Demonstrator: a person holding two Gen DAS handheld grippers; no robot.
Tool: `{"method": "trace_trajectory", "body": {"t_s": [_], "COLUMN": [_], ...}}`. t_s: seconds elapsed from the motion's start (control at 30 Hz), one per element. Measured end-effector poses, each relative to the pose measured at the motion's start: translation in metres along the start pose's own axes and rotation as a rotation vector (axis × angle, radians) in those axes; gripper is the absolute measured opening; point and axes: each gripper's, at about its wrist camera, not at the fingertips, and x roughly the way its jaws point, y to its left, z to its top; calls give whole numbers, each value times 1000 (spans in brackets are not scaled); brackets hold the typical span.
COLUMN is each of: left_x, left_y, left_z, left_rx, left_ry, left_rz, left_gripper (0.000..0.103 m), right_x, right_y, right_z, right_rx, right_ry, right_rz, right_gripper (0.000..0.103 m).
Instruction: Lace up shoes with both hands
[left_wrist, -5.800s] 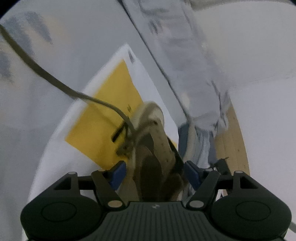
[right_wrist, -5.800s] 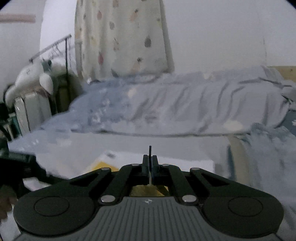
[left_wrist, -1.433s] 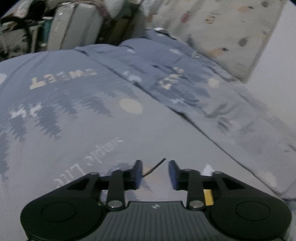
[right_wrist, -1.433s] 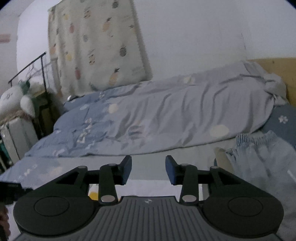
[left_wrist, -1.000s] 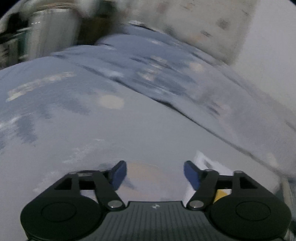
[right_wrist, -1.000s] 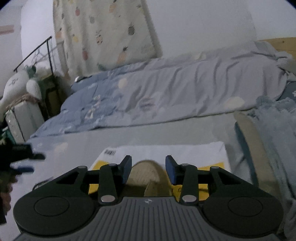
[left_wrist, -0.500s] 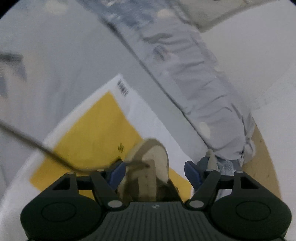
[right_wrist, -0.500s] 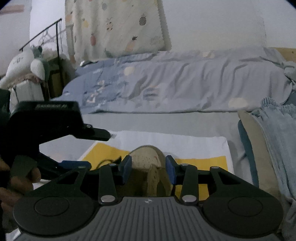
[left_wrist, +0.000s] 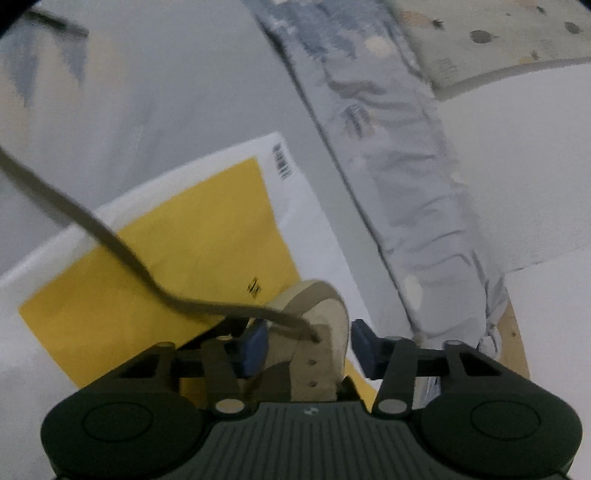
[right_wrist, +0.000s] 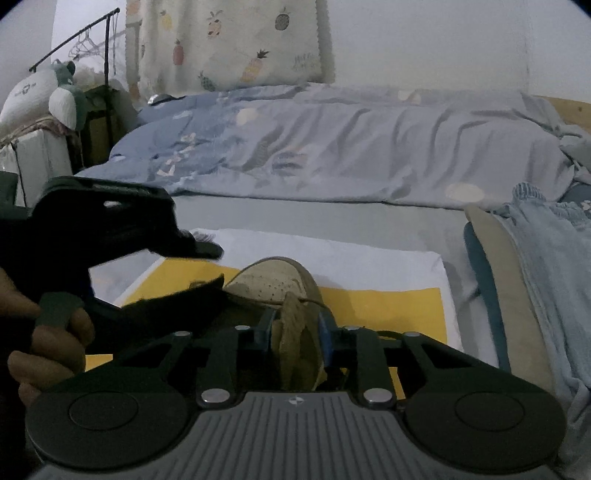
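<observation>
A beige shoe lies on a yellow and white sheet, toe pointing away. Its grey-brown lace runs from an eyelet up and out of the left wrist view at the left. My left gripper straddles the shoe's eyelet flap; its jaws are closing and the blue pads stand just clear of the flap. In the right wrist view the shoe lies ahead, with the left gripper at its left side. My right gripper is closing, and its pads touch the upright tongue.
A hand holds the left gripper. A rumpled blue quilt covers the bed behind the sheet. Light blue clothing and a pillow edge lie at the right. A plush toy and a clothes rack stand far left.
The left gripper swung down from the quilt onto the shoe, rolled, and its jaws narrowed around the eyelet flap. The right gripper sank a little and its jaws narrowed onto the tongue.
</observation>
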Motion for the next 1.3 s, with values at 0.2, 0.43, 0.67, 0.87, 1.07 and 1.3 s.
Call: {"method": "trace_trajectory", "body": {"t_s": [0.2, 0.43, 0.67, 0.87, 1.07, 1.3], "left_x": [-3, 1, 3, 0, -4, -9], "left_y": [10, 15, 14, 16, 16, 16], "left_z": [-4, -3, 0, 0, 4, 10], "left_rx": [-105, -148, -130, -124, -119, -98], "left_ry": [-48, -68, -73, -81, -108, -140], "left_rz": [-38, -38, -31, -29, -23, -10], "left_gripper": [40, 22, 3, 0, 0, 0], "right_x": [6, 7, 16, 19, 21, 20], "right_y": [0, 0, 2, 2, 3, 0], "right_z": [-3, -3, -6, -8, -11, -11], "right_rx": [9, 14, 11, 40, 74, 115], "right_ry": [6, -9, 18, 3, -14, -18], "right_rz": [-12, -14, -27, -57, -96, -102], "right_gripper": [22, 20, 12, 9, 7, 7]}}
